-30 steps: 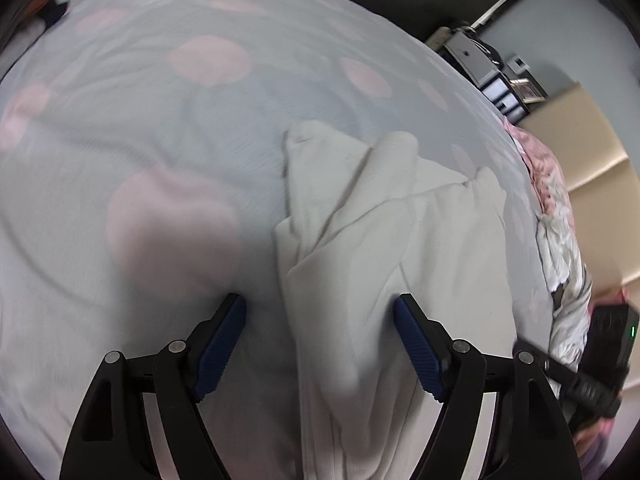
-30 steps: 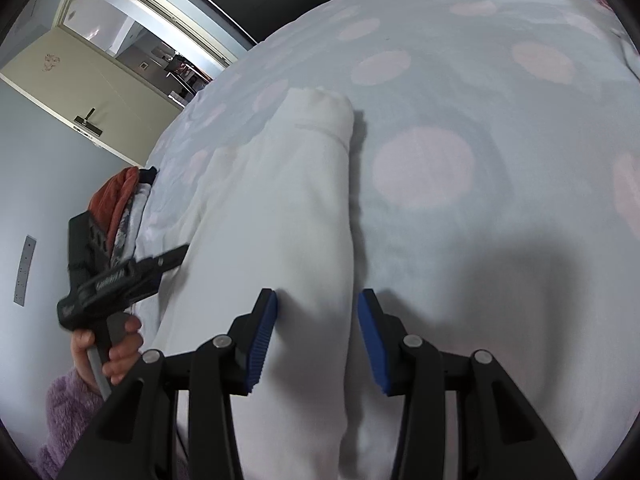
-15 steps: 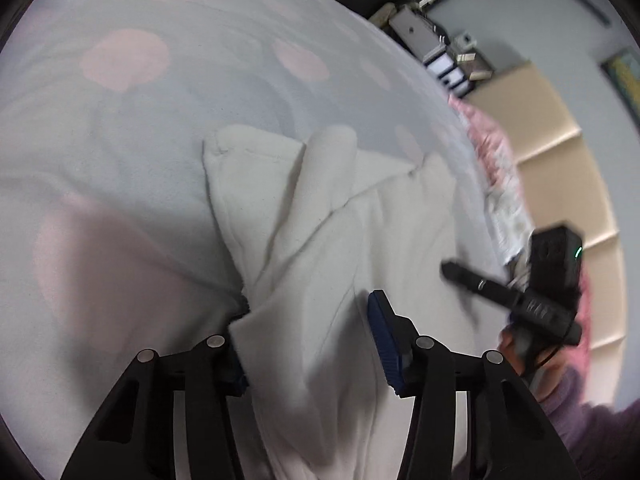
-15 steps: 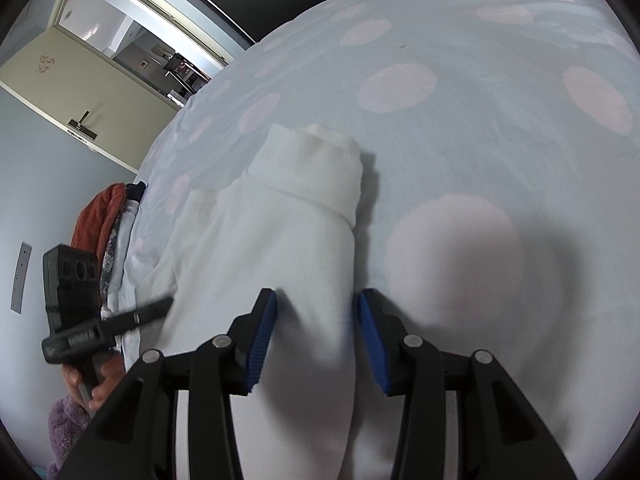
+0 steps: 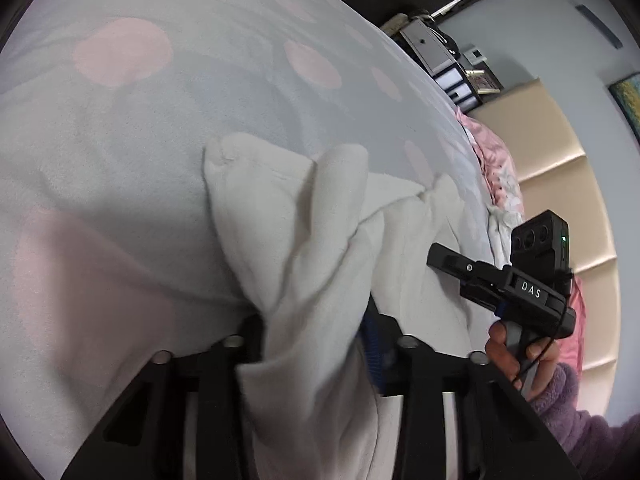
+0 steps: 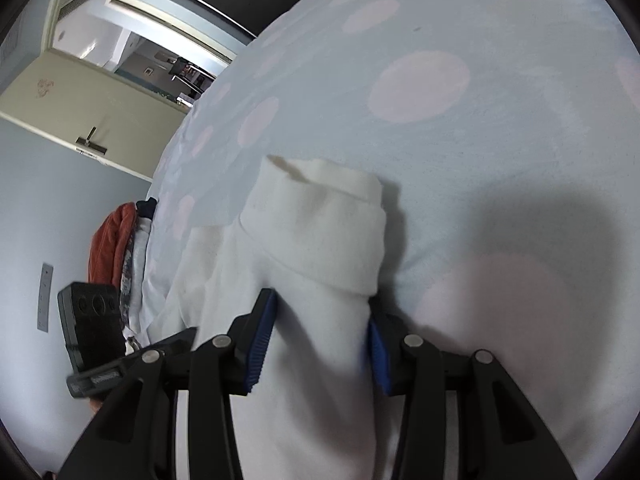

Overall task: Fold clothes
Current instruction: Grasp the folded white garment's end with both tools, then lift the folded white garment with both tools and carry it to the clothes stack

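Observation:
A white fleece garment (image 5: 304, 248) lies on the pale blue bedspread with pink dots (image 5: 120, 140). My left gripper (image 5: 312, 340) is shut on a bunched fold of it; only its blue right pad shows, the cloth hides the left one. In the right wrist view the garment's cuffed tube (image 6: 320, 232) runs between the blue pads of my right gripper (image 6: 320, 344), which is shut on it just behind the cuff. Each gripper shows in the other's view: the right gripper (image 5: 500, 284), held by a hand in a purple sleeve, and the left gripper (image 6: 96, 340).
The bedspread (image 6: 480, 120) stretches ahead of both grippers. A pile of rust and dark clothes (image 6: 116, 248) lies at one bed edge, pink floral bedding (image 5: 496, 168) and a beige padded headboard (image 5: 568, 200) at the other. Beyond are a drawer unit (image 5: 452, 72) and an open door (image 6: 100, 92).
My left gripper went from wide open around the garment to shut on a bunched fold. Both grippers moved forward, so the garment's far end and the cuff now lie closer.

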`<state>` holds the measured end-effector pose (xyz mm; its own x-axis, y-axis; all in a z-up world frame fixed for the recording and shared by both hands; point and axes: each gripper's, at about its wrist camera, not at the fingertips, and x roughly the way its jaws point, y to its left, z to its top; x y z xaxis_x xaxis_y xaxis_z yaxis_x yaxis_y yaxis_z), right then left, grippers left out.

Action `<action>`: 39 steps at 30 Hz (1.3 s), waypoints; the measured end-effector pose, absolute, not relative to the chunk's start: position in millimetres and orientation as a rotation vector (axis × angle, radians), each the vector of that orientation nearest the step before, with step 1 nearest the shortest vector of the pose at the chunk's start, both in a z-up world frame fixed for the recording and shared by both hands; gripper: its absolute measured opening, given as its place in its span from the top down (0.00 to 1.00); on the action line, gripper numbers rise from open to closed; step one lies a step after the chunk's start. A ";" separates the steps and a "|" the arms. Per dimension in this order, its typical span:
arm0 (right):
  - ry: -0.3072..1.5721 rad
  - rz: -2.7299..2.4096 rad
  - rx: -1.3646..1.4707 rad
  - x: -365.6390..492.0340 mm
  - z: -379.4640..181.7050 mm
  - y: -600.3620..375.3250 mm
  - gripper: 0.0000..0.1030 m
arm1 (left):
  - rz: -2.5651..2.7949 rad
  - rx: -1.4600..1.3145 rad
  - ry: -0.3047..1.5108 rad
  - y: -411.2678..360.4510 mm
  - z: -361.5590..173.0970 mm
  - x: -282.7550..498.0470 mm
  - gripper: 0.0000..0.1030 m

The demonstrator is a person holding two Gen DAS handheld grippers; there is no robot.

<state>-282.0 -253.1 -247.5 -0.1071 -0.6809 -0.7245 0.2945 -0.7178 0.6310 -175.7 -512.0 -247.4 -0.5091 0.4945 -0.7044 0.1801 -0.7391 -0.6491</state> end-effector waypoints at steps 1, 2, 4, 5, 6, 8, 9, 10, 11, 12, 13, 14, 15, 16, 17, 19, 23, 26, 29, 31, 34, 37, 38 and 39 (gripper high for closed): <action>-0.407 -1.896 1.505 -280.7 -246.4 -256.2 0.76 | 2.361 -1.430 -1.038 -513.0 -247.3 -175.7 0.72; -0.375 -1.908 1.499 -278.4 -244.5 -258.9 0.82 | 2.371 -1.428 -1.032 -511.3 -245.9 -176.9 0.74; -0.340 -1.932 1.472 -273.1 -238.6 -260.2 0.85 | 2.403 -1.428 -0.993 -505.2 -240.3 -177.9 0.76; -0.329 -1.945 1.459 -270.8 -234.6 -260.0 0.86 | 2.420 -1.430 -0.967 -501.4 -236.9 -178.0 0.77; -0.323 -1.956 1.448 -269.0 -230.3 -259.3 0.86 | 2.439 -1.430 -0.940 -497.8 -232.7 -177.4 0.78; -0.296 -1.984 1.412 -263.0 -216.1 -259.3 0.87 | 2.473 -1.421 -0.912 -495.5 -225.4 -172.5 0.79; -0.270 -2.002 1.389 -258.9 -207.7 -260.5 0.87 | 2.490 -1.410 -0.904 -494.6 -220.9 -169.9 0.79; -0.245 -2.018 1.366 -254.8 -199.3 -261.7 0.87 | 2.507 -1.397 -0.895 -493.7 -216.4 -167.3 0.79; -0.210 -2.039 1.334 -248.8 -189.3 -263.1 0.87 | 2.522 -1.378 -0.886 -492.8 -211.1 -164.1 0.79; -0.170 -2.061 1.296 -241.6 -178.1 -264.8 0.88 | 2.538 -1.356 -0.880 -492.0 -205.1 -159.8 0.79; -0.133 -2.081 1.256 -233.3 -166.6 -266.0 0.88 | 2.556 -1.339 -0.876 -492.1 -199.6 -155.0 0.79; -0.097 -2.099 1.213 -224.4 -154.8 -266.9 0.88 | 2.573 -1.321 -0.873 -492.4 -193.6 -149.9 0.80; -0.076 -2.112 1.178 -215.6 -143.8 -267.5 0.88 | 2.586 -1.301 -0.873 -493.4 -187.3 -144.5 0.80; -0.063 -2.121 1.147 -206.7 -133.4 -267.9 0.88 | 2.602 -1.274 -0.875 -494.1 -179.3 -137.3 0.80; -0.051 -2.131 1.116 -197.9 -123.0 -268.3 0.88 | 2.616 -1.246 -0.876 -494.9 -171.3 -130.3 0.80; -0.026 -2.148 1.054 -180.3 -102.1 -269.2 0.88 | 2.649 -1.179 -0.869 -496.5 -152.2 -113.7 0.80; 0.021 -2.176 0.932 -145.9 -60.5 -271.1 0.88 | 2.723 -1.031 -0.863 -501.8 -112.5 -82.6 0.80; 0.046 -2.180 0.852 -123.5 -29.0 -274.3 0.88 | 2.771 -0.926 -0.888 -507.5 -84.8 -61.8 0.80; 0.077 -2.181 0.778 -101.5 1.2 -283.6 0.88 | 2.825 -0.851 -0.869 -514.1 -52.8 -39.7 0.80; 0.091 -2.173 0.729 -86.4 22.2 -291.8 0.88 | 2.866 -0.811 -0.838 -520.1 -30.5 -20.6 0.80; 0.107 -2.138 0.651 -60.3 54.5 -308.7 0.88 | 2.922 -0.749 -0.828 -538.6 4.9 13.4 0.80; 0.125 -2.078 0.577 -28.6 85.4 -331.1 0.88 | 2.984 -0.709 -0.818 -560.9 36.4 51.9 0.80; 0.128 -2.054 0.557 -16.7 93.6 -339.6 0.88 | 3.003 -0.706 -0.814 -568.0 45.4 64.4 0.80; 0.131 -2.031 0.539 -4.6 101.0 -348.4 0.88 | 3.026 -0.707 -0.803 -575.4 54.4 78.3 0.80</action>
<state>-4.6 -348.4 101.0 -0.4105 -0.8063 -0.4259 0.8541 -0.5035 0.1299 78.3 -575.4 54.4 -0.9006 0.0463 -0.4321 0.1741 -0.8726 -0.4563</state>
